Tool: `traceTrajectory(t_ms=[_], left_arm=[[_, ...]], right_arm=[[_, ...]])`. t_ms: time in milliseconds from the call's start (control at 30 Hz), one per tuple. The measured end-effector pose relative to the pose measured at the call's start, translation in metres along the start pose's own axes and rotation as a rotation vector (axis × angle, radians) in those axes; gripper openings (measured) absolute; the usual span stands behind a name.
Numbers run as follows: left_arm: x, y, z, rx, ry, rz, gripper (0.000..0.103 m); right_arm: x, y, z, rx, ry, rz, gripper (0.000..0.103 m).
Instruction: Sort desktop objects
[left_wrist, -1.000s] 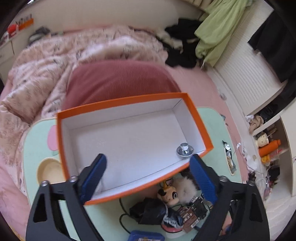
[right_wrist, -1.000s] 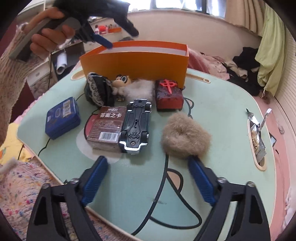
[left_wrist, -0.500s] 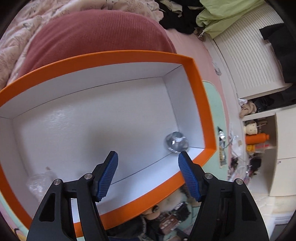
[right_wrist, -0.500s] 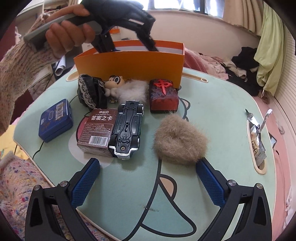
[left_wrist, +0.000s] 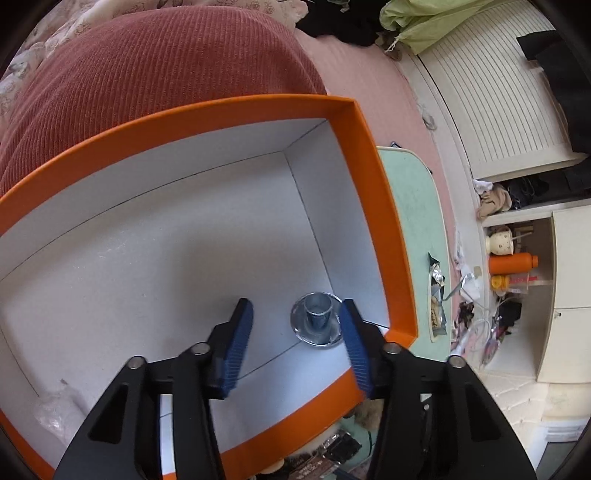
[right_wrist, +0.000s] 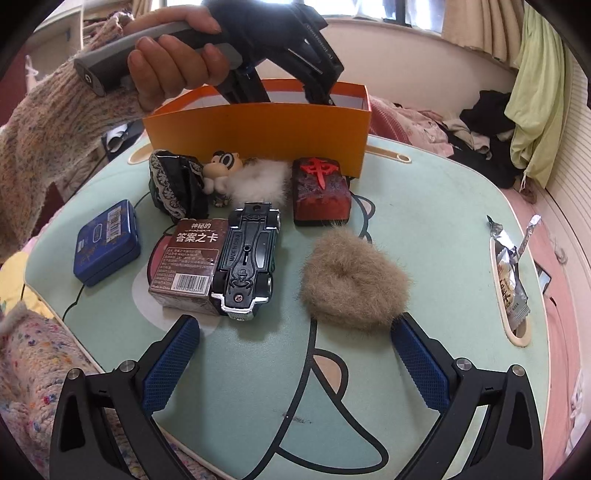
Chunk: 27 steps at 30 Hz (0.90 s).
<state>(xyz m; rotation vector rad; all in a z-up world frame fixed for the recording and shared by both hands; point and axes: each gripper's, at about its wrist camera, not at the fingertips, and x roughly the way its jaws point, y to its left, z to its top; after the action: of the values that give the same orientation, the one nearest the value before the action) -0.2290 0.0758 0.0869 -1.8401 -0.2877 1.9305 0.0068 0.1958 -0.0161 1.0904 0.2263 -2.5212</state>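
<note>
The orange box (left_wrist: 384, 206) has a white inside, and a small silver metal cup piece (left_wrist: 316, 323) stands in its right near corner. My left gripper (left_wrist: 295, 332) reaches down into the box. Its jaws are closing with the metal piece between them, nearer the right pad and clear of the left pad. My right gripper (right_wrist: 295, 354) hangs wide open and empty over the green table (right_wrist: 424, 192). Just beyond its fingertips lie a tan furry scrunchie (right_wrist: 352, 284), an upturned toy car (right_wrist: 247, 258) and a brown card box (right_wrist: 188, 258).
A blue tin (right_wrist: 107, 242), a black lace piece (right_wrist: 177, 184), a fluffy white figure charm (right_wrist: 251, 181) and a red tile block (right_wrist: 320, 192) lie before the orange box (right_wrist: 258, 133). A snack wrapper (right_wrist: 511, 273) sits in the table's right slot. A hand (right_wrist: 177, 62) holds the left gripper.
My left gripper has dropped into the box toward the metal piece and its jaws have narrowed around it. My right gripper has opened slightly wider and stayed in place.
</note>
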Motion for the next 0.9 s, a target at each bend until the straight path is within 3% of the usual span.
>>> traceTrajectory(t_ms=[167, 267, 333, 400, 567, 700, 833, 900], left_arm=[[0.004, -0.003, -0.004, 0.037, -0.021, 0.0, 0.041], [0.003, -0.002, -0.007, 0.045, -0.038, -0.041, 0.017], [-0.005, 0.0, -0.008, 0.042, -0.075, -0.024, 0.002], [-0.016, 0.004, -0.007, 0.052, -0.12, 0.007, 0.0], [-0.036, 0.021, 0.0, -0.003, -0.169, -0.006, 0.0], [-0.027, 0.02, 0.0, -0.016, -0.134, -0.042, 0.019], [-0.008, 0.013, -0.006, 0.03, -0.081, 0.021, 0.057], [0.004, 0.01, -0.009, 0.056, -0.047, 0.048, 0.057]], right_arm=[[0.0, -0.001, 0.0, 0.0, -0.001, 0.0, 0.103], [-0.001, -0.002, 0.0, 0.007, -0.003, -0.005, 0.103], [-0.002, -0.003, 0.0, 0.009, -0.003, -0.008, 0.103], [-0.002, -0.002, 0.0, 0.011, -0.003, -0.008, 0.103], [-0.001, -0.003, 0.001, 0.011, -0.002, -0.009, 0.103], [-0.001, -0.002, 0.001, 0.01, -0.002, -0.009, 0.103], [-0.001, -0.003, 0.001, 0.01, -0.002, -0.009, 0.103], [-0.001, -0.002, 0.001, 0.011, -0.002, -0.009, 0.103]])
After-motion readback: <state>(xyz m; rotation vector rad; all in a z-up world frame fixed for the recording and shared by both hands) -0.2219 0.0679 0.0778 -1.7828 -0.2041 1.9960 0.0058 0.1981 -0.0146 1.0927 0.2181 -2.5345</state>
